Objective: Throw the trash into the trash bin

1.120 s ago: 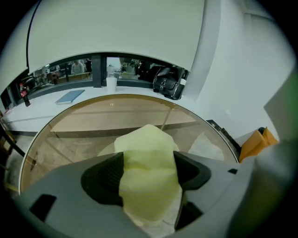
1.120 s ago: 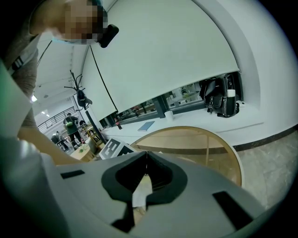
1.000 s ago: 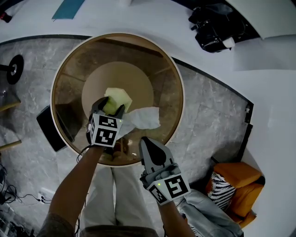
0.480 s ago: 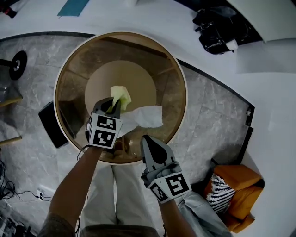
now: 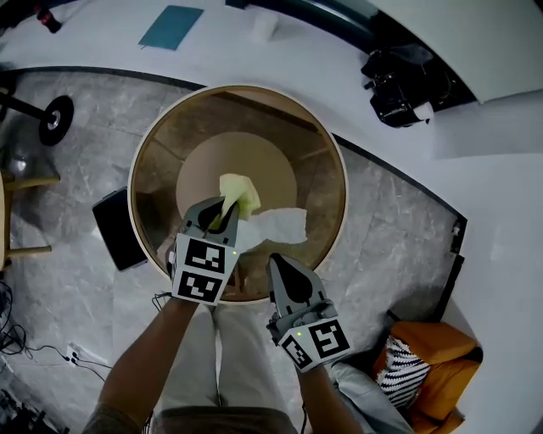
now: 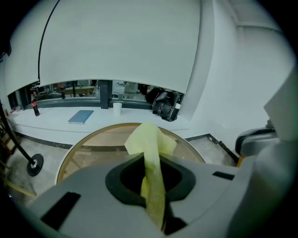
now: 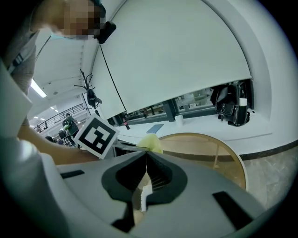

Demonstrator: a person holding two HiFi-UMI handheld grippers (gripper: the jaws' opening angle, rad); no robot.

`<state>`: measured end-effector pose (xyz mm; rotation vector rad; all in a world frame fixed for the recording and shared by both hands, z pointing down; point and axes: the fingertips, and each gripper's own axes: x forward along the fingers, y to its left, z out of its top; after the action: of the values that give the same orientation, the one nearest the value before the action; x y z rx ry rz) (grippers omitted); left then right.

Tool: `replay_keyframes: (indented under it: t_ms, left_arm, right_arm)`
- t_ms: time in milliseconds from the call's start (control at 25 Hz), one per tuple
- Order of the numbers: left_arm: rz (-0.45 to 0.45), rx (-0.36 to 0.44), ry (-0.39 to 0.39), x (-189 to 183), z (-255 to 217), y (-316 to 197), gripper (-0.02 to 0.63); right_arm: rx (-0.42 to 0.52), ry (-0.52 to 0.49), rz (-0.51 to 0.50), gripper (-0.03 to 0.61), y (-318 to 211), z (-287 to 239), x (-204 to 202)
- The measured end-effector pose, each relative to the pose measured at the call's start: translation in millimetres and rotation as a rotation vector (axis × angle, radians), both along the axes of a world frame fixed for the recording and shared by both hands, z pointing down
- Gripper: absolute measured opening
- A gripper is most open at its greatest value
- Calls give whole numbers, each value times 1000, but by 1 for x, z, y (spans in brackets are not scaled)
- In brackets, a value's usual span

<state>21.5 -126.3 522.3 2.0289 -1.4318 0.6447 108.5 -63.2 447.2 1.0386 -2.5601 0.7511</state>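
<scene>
My left gripper point(image 5: 222, 210) is shut on a yellow napkin point(image 5: 240, 193) and holds it up over the round glass table point(image 5: 335, 169). Its jaws have just been closing with the napkin between them. In the left gripper view the napkin point(image 6: 149, 144) runs as a pinched strip between the pads of that gripper point(image 6: 148, 162) and fans out beyond them. A crumpled white tissue point(image 5: 280, 225) lies on the glass just right of the left gripper. My right gripper point(image 5: 284, 263) hovers at the table's near rim, shut with nothing in it point(image 7: 146, 157). I see no trash bin.
A flat black thing point(image 5: 119, 229) lies on the grey floor left of the table. On the white ledge behind are a black bag point(image 5: 403, 80), a blue book point(image 5: 171, 27) and a white cup point(image 5: 265, 25). An orange seat point(image 5: 433, 347) stands at the lower right.
The left gripper's jaws, open around the yellow napkin a second ago, have shut on it and lifted it off the glass. The white tissue stayed put. The right gripper rose a little.
</scene>
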Motion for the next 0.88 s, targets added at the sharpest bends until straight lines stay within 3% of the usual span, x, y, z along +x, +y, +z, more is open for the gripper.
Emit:
replay_keyframes:
  t_ms: [400,640,880]
  left_arm:
    - [-93,38,17,-36,-31,23,51]
    - [-220,38,3,-100,-34,52,51]
    - [-425,28,4,-183,-31,105,51]
  right_arm:
    - [24,-4,-92,20,4,-11,-38]
    - [29,-15,-224,20,20,-14,-97]
    - [32,-32,-397,20,50,-12,-171]
